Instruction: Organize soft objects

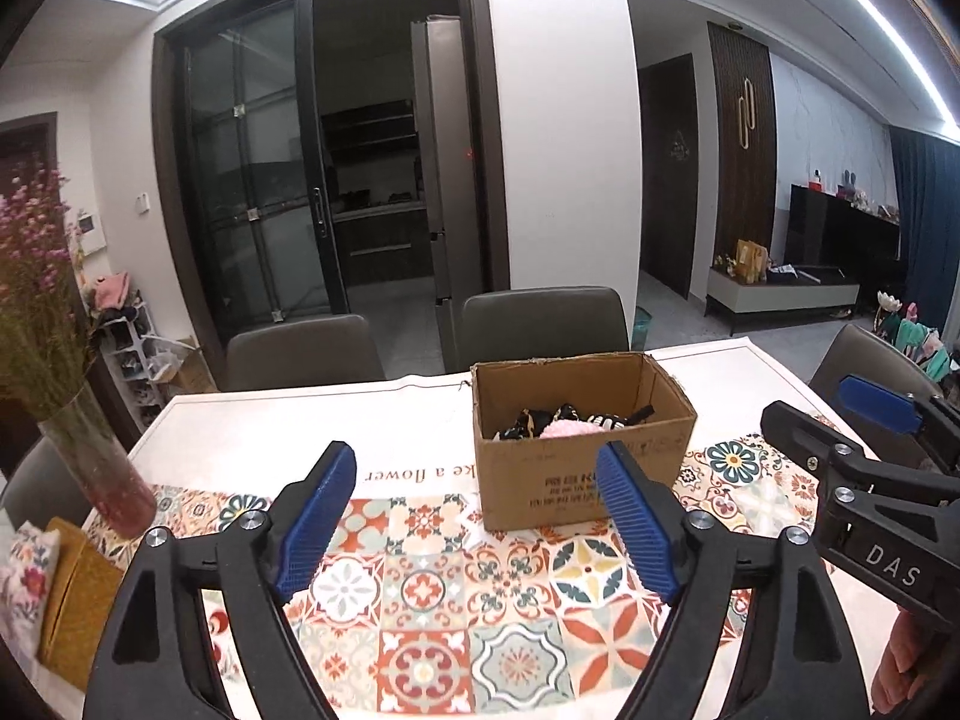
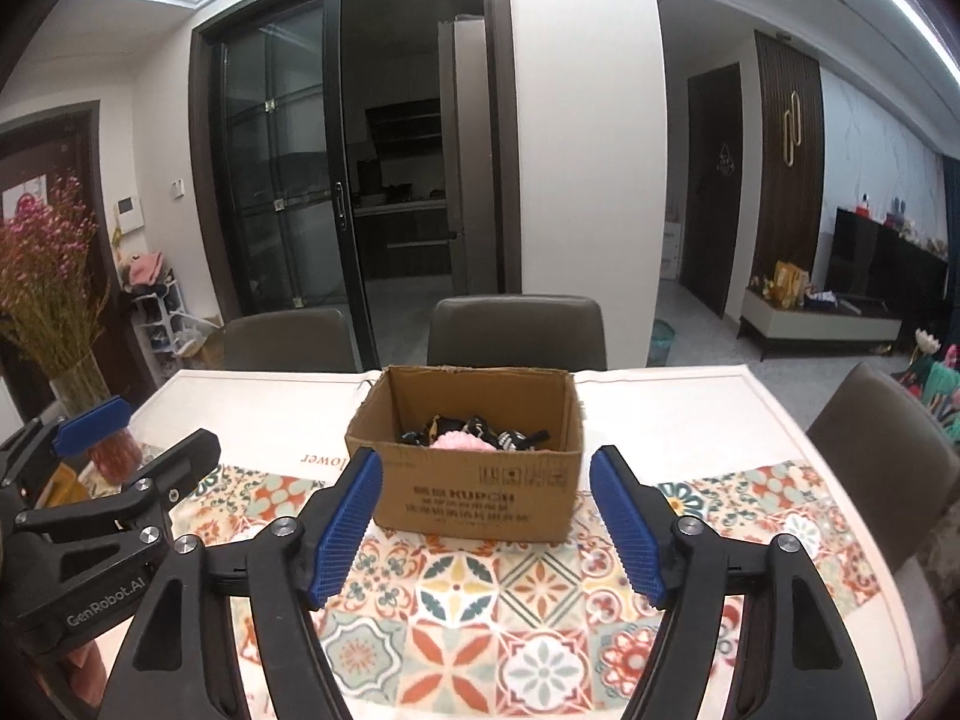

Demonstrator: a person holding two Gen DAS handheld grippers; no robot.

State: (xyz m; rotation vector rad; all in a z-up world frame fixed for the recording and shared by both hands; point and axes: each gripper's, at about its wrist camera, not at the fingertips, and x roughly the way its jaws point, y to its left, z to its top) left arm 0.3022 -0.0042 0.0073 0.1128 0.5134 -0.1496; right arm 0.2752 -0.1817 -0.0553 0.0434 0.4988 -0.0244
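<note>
An open cardboard box (image 1: pixel 585 468) stands on the patterned tablecloth; it also shows in the right wrist view (image 2: pixel 474 492). Inside lie black patterned soft items (image 2: pixel 474 427) and a pink fluffy one (image 2: pixel 459 441), also seen in the left wrist view (image 1: pixel 570 429). My left gripper (image 1: pixel 480 516) is open and empty, hovering in front of the box's left side. My right gripper (image 2: pixel 486 516) is open and empty, in front of the box. Each gripper shows in the other's view: the right one (image 1: pixel 840 420) and the left one (image 2: pixel 132 432).
A glass vase (image 1: pixel 99 468) with dried pink flowers stands at the table's left, also in the right wrist view (image 2: pixel 96 420). A yellow cloth and a floral cloth (image 1: pixel 54 588) lie at the left edge. Grey chairs (image 1: pixel 543 324) surround the table (image 1: pixel 300 420).
</note>
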